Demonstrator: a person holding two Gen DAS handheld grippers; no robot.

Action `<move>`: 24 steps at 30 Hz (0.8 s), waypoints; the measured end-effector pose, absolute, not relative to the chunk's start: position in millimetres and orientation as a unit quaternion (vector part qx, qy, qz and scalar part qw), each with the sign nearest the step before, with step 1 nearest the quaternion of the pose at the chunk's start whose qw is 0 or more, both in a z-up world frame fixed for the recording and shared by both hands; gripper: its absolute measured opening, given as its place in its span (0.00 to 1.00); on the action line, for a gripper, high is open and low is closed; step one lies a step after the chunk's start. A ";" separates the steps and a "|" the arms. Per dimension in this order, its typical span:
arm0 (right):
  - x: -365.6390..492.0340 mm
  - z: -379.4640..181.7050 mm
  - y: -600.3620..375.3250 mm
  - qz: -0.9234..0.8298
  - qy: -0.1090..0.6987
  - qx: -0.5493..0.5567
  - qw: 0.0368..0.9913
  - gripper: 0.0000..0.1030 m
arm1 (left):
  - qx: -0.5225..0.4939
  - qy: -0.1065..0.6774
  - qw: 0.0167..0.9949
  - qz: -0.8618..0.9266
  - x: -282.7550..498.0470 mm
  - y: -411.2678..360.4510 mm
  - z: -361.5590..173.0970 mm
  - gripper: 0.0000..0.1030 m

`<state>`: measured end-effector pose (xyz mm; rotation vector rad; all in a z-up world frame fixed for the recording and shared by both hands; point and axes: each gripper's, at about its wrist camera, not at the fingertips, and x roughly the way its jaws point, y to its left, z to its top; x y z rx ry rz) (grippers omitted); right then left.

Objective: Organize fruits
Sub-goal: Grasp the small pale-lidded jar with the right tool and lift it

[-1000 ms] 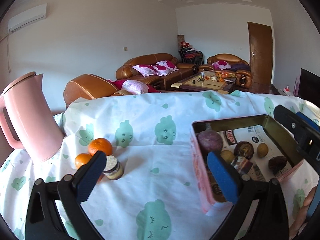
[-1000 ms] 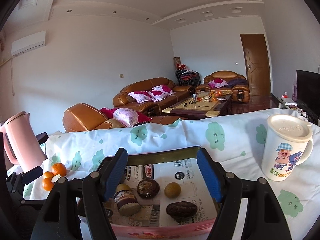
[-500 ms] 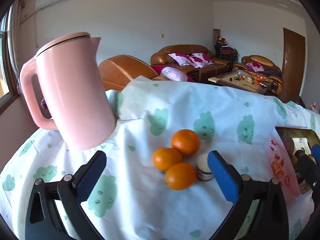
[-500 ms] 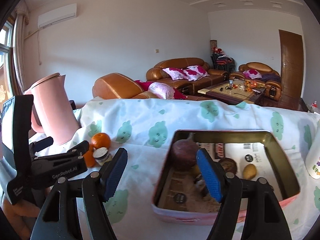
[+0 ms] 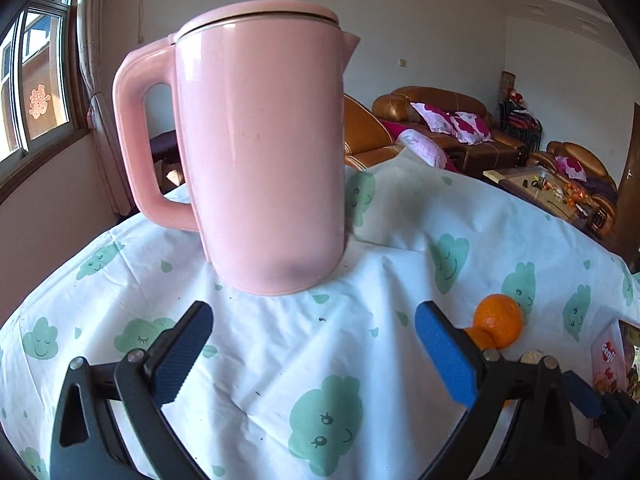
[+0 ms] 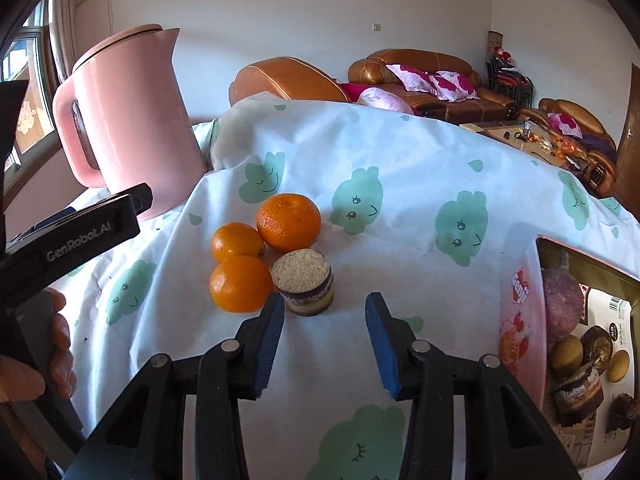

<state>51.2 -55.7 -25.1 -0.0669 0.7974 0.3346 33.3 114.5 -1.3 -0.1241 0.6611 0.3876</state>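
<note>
pink box point(image 6: 520, 292) on the right already holds several fruits, three oranges point(image 6: 288, 222) wait loose on the cloth, right gripper point(image 6: 324, 336) closing empty just short of them, left gripper point(image 5: 312, 344) jaws apart, empty.

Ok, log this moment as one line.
left gripper: open, empty, facing pink kettle | right gripper: closing, empty, near layered cake | oranges: on tablecloth

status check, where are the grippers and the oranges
Left gripper open, empty, facing pink jug. Right gripper closing, nothing between pads. Three oranges on cloth, layered cake touching them.
</note>
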 end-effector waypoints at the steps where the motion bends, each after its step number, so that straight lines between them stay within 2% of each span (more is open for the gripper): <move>1: 55.0 -26.8 -52.3 0.168 0.392 -0.032 0.904 0.44 | -0.056 0.324 0.925 0.188 33.4 112.5 -2.0 1.00; 6: 73.8 -30.5 -45.4 0.171 0.411 -0.026 0.895 0.43 | -0.034 0.328 0.927 0.176 36.1 99.9 -1.4 1.00; 7: 75.1 -31.6 -46.5 0.173 0.415 -0.020 0.893 0.35 | -0.031 0.330 0.927 0.174 38.8 98.3 -0.7 1.00; 15: 49.1 -18.0 -73.2 0.139 0.376 0.020 0.916 0.36 | -0.049 0.339 0.933 0.111 34.5 82.5 1.1 0.98; 21: 18.1 -6.5 -89.3 0.117 0.336 0.016 0.934 0.36 | -0.002 0.368 0.928 0.048 38.9 40.3 -12.1 0.84; 23: 10.6 -4.3 -91.8 0.117 0.330 0.014 0.937 0.36 | 0.002 0.384 0.923 0.033 43.8 30.8 -17.0 0.75; 24: 7.7 -4.0 -92.5 0.117 0.329 0.013 0.937 0.36 | 0.002 0.392 0.920 0.029 47.3 27.9 -20.1 0.74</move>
